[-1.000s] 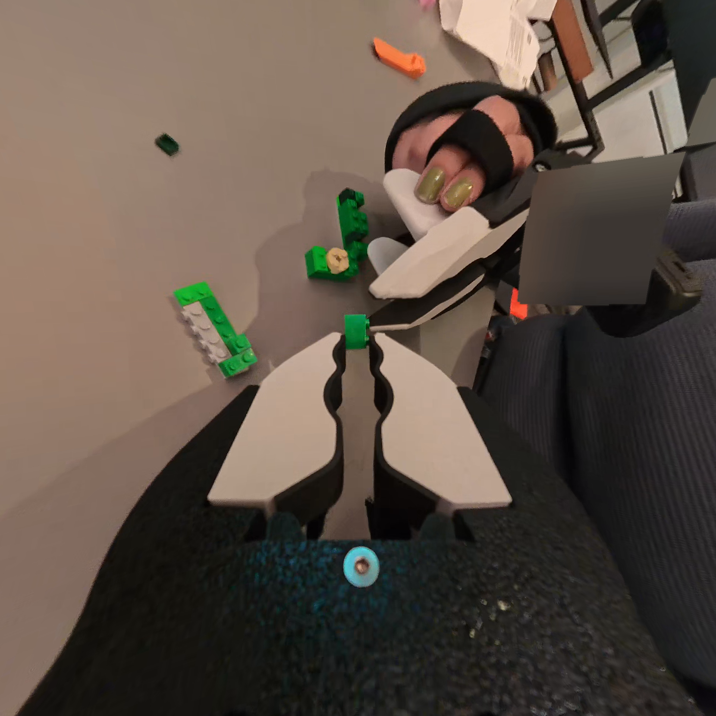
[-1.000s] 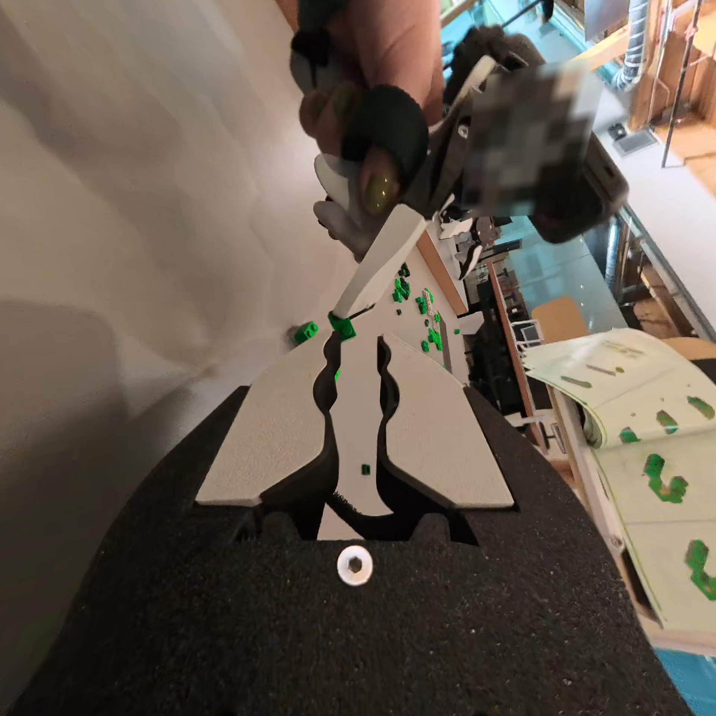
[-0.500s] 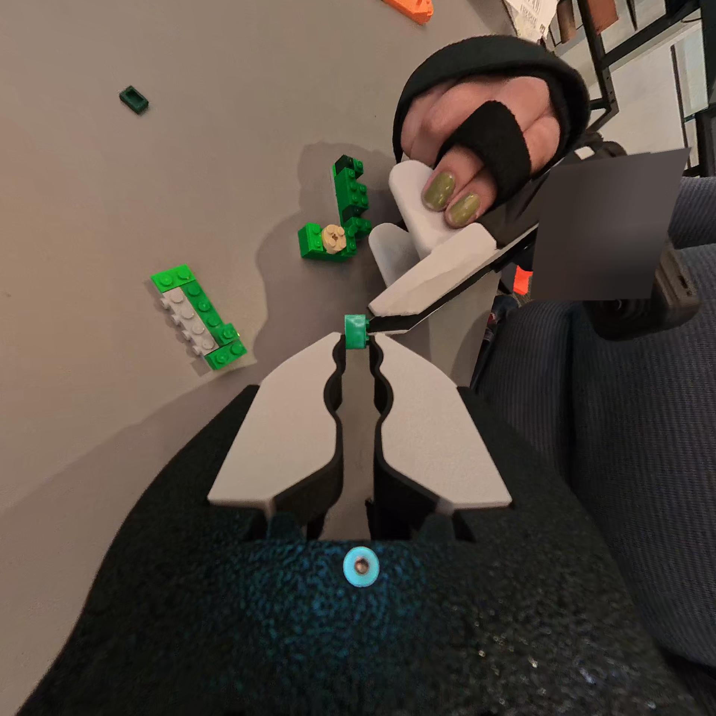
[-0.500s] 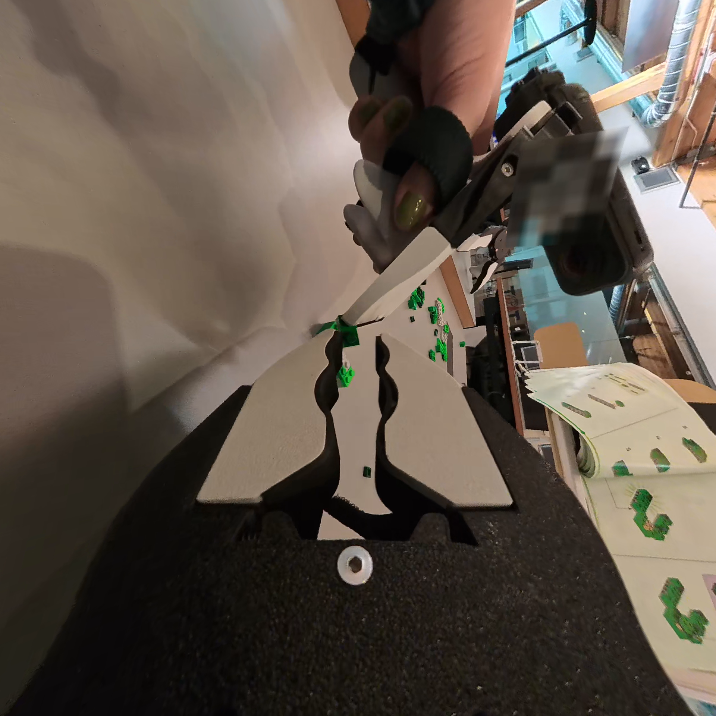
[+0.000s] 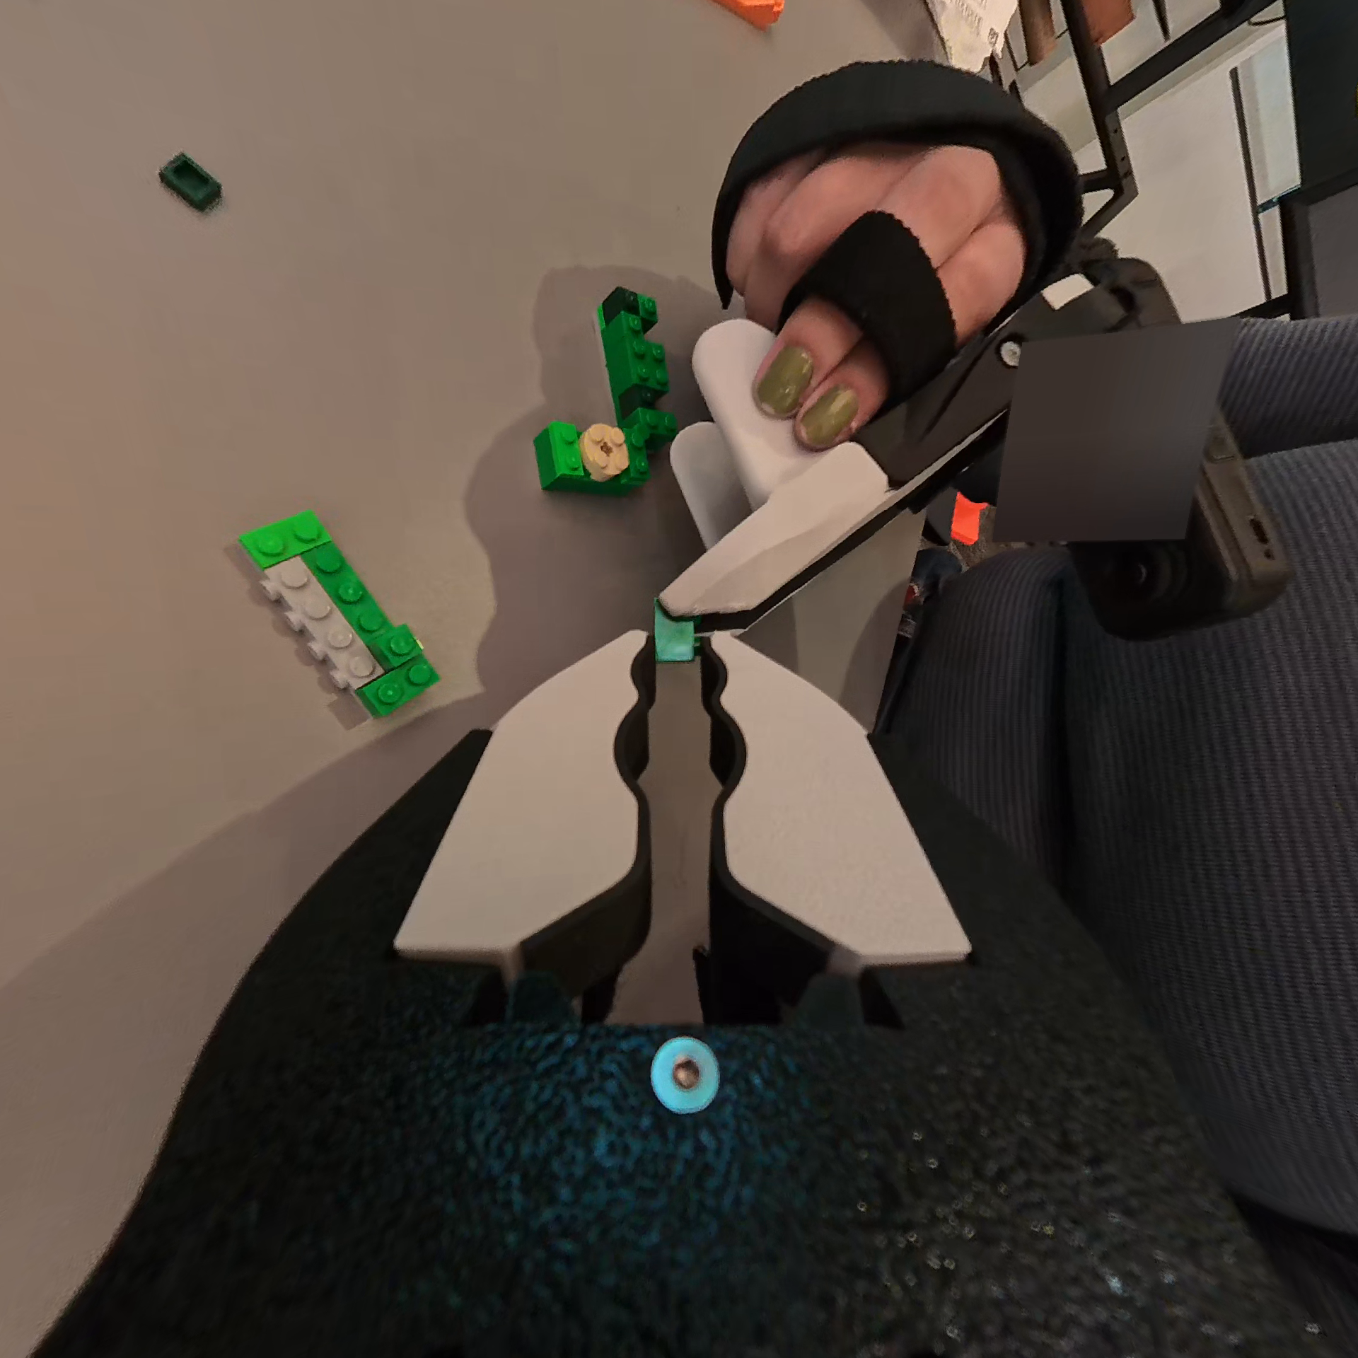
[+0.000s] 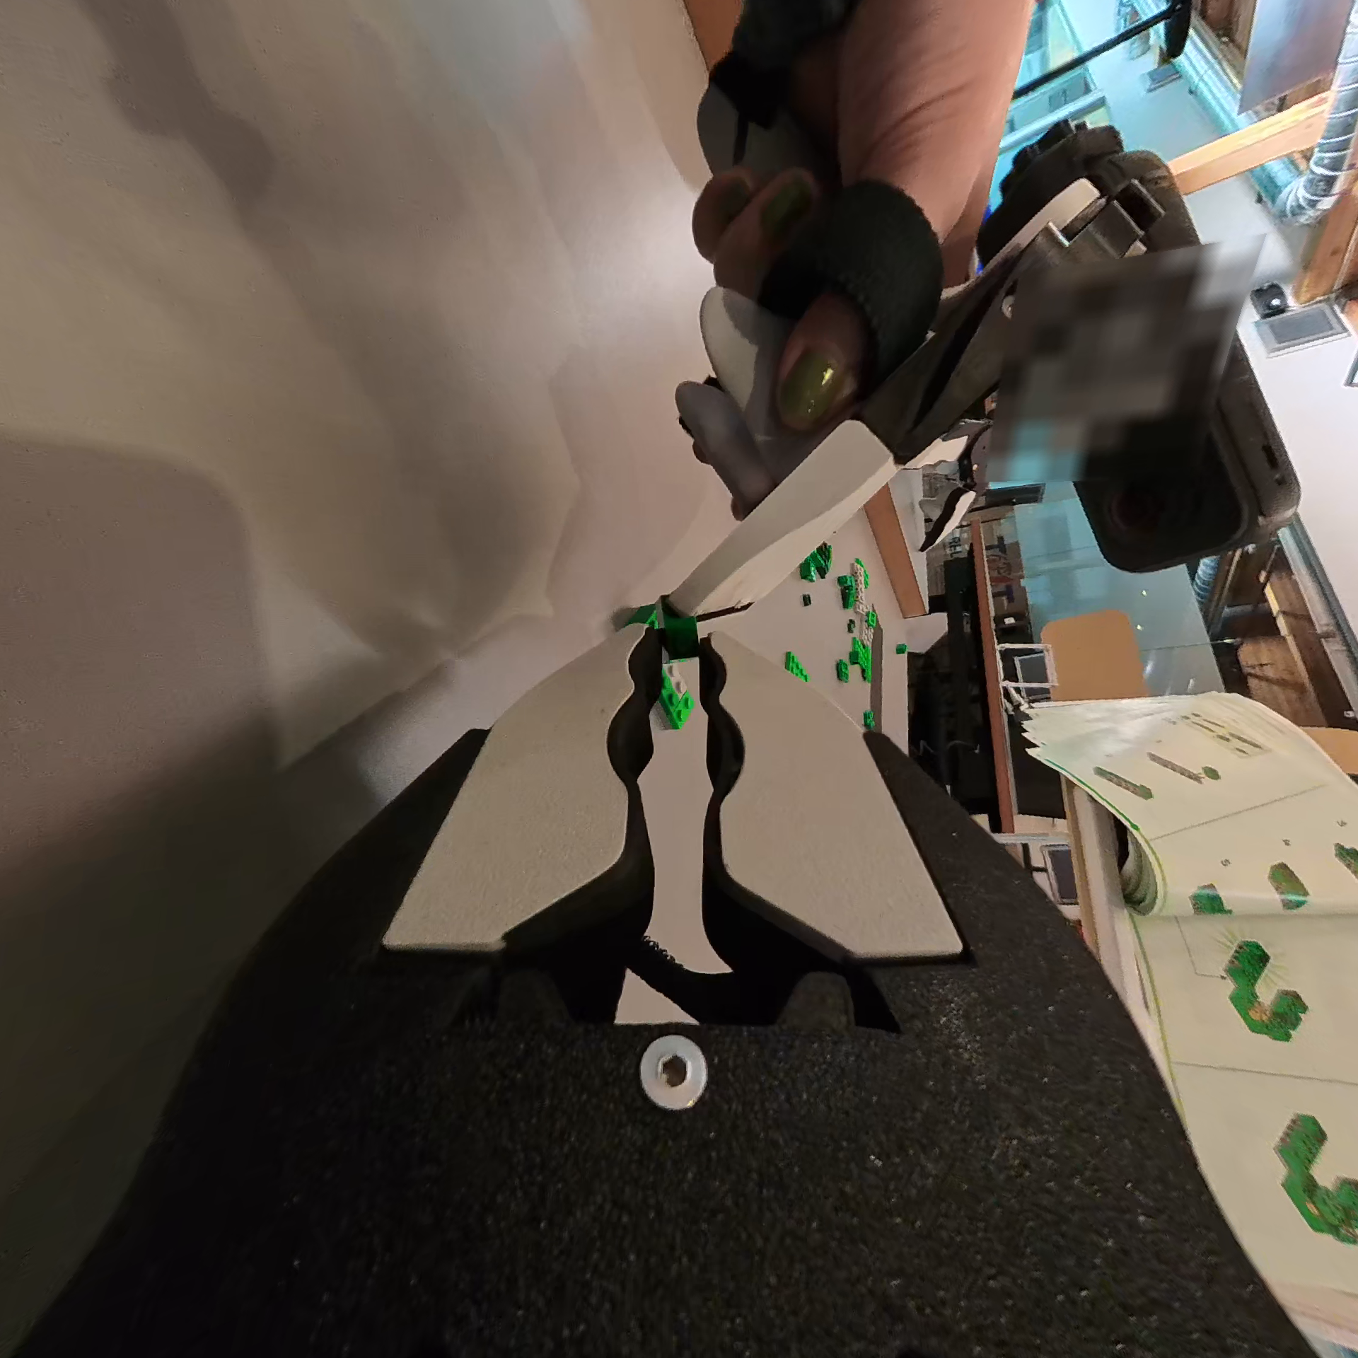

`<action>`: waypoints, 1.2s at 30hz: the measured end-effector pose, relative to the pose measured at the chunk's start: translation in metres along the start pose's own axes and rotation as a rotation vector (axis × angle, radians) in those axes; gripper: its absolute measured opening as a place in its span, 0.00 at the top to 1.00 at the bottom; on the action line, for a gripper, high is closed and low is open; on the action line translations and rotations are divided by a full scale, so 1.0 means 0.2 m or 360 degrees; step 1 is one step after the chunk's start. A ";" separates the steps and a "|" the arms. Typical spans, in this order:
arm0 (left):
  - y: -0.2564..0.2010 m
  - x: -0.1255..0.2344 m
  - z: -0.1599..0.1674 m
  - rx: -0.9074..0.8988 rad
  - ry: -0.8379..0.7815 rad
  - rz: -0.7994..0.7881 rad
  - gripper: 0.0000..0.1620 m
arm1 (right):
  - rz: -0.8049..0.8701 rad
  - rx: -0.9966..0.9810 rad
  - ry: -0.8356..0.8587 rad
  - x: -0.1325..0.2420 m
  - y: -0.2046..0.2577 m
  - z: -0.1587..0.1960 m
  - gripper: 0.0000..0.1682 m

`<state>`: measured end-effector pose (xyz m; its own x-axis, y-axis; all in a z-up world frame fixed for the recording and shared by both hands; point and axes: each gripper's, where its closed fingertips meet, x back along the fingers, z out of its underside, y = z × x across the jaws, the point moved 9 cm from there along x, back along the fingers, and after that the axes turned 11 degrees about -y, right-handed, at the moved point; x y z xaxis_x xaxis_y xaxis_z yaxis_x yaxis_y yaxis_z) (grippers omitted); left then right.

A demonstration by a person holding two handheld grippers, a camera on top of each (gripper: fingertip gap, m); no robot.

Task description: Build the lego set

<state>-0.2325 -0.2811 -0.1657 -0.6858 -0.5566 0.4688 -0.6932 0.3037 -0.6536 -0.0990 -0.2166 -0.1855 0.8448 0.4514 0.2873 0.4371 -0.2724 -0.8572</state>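
Right gripper closed in over the last second: its fingertips were spread with the small green brick off its left tip, now both tips sit against that brick. Small green brick is pinched between the left gripper fingertips, narrow gap, held above the grey table. Right gripper's fingers come in from the upper right in the left wrist view, and their tip touches the same brick from above. In the right wrist view the brick sits at the mouth of the right gripper, jaws nearly closed on it; the left gripper's tip meets it there too. So both tongs are on one piece.

Hand in a black strap holds the right gripper's handle.

On the table left of the grippers: green-and-grey plate assembly, lying flat. Farther up, an L-shaped green assembly with a tan round stud piece. Lone dark green tile well apart, upper left. Orange piece at the top edge.

Right wrist view: open instruction booklet at right, scattered green bricks on the table beyond.
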 end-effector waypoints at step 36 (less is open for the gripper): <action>0.13 -0.04 0.06 -0.0680 0.0040 -0.0912 0.87 | -0.0337 -0.1118 0.0362 0.01 -0.22 0.39 0.95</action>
<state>-0.2427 -0.2785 -0.1943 -0.1888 -0.7030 0.6856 -0.9687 0.2478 -0.0127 -0.1394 -0.1372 -0.1810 0.7308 0.3888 0.5610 0.6258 -0.7099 -0.3231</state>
